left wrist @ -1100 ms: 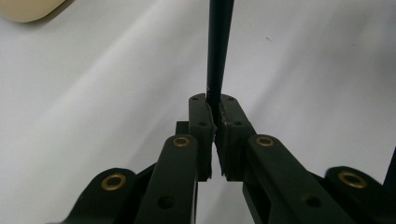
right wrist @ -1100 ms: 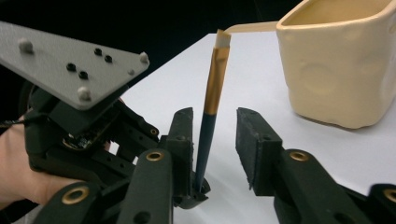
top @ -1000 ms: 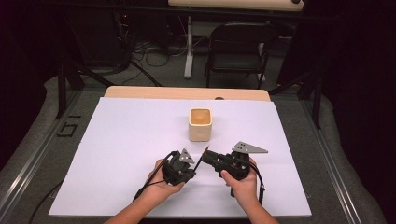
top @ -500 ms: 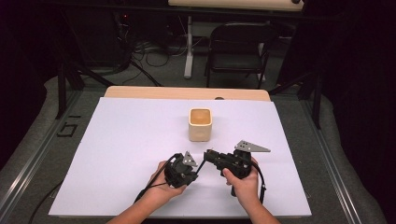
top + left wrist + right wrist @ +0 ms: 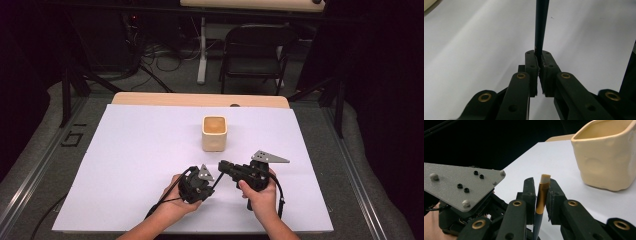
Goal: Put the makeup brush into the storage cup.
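A thin brush with a dark handle (image 5: pixel 541 27), gold ferrule (image 5: pixel 540 200) and pale bristles (image 5: pixel 545 178) spans the two grippers near the table's front middle. My left gripper (image 5: pixel 539 53) is shut on the handle, pads pressed to both sides; in the high view it (image 5: pixel 214 181) sits left of the right one. My right gripper (image 5: pixel 541 182) has its jaws around the ferrule with a sliver of gap on one side; from above its tips (image 5: pixel 223 166) point left toward the left gripper. A cream square cup (image 5: pixel 214 133) stands upright beyond both, and close to the right (image 5: pixel 606 157).
A white sheet (image 5: pixel 140 165) covers the table, with a bare wooden strip (image 5: pixel 200 99) at the far edge. A black folding chair (image 5: pixel 252 55) and cables stand on the floor behind. The left gripper's grey plate (image 5: pixel 461 185) is close to the right jaws.
Both hands have stayed together, drifting slightly toward the near edge. The cup has not moved.
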A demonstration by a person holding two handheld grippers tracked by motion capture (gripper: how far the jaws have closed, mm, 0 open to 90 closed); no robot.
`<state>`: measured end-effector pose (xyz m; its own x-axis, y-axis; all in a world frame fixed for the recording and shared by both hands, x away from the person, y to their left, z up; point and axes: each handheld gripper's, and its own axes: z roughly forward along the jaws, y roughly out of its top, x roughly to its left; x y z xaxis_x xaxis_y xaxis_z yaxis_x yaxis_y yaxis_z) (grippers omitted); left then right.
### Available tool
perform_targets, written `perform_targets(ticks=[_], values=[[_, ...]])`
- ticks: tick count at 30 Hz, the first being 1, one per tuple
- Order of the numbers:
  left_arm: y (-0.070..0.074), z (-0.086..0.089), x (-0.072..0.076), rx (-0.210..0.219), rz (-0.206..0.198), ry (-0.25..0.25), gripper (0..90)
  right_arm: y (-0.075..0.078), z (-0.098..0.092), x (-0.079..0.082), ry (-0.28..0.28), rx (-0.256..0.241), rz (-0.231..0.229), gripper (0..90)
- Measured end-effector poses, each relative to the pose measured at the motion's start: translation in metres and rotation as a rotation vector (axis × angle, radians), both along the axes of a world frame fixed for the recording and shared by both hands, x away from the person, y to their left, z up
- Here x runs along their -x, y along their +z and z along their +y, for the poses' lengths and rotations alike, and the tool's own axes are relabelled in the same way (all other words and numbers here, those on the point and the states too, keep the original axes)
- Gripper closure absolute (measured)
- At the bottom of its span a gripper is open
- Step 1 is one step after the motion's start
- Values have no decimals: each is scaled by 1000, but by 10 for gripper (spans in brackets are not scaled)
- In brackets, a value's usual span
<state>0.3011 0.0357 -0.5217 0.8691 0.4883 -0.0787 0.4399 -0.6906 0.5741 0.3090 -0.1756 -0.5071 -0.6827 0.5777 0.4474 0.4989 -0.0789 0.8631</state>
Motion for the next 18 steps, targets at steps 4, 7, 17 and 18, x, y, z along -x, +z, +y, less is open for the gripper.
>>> perform_targets(ticks=[4,7,17,18], values=[[0,0,0,1,2,0,859,0,0,0,0,2,0,818],[0,0,0,1,3,1,859,0,0,0,0,1,1,824],[0,0,0,2,2,3,858,0,-1,0,2,4,10,825],[0,0,0,4,1,3,859,0,0,0,-1,-3,6,825]])
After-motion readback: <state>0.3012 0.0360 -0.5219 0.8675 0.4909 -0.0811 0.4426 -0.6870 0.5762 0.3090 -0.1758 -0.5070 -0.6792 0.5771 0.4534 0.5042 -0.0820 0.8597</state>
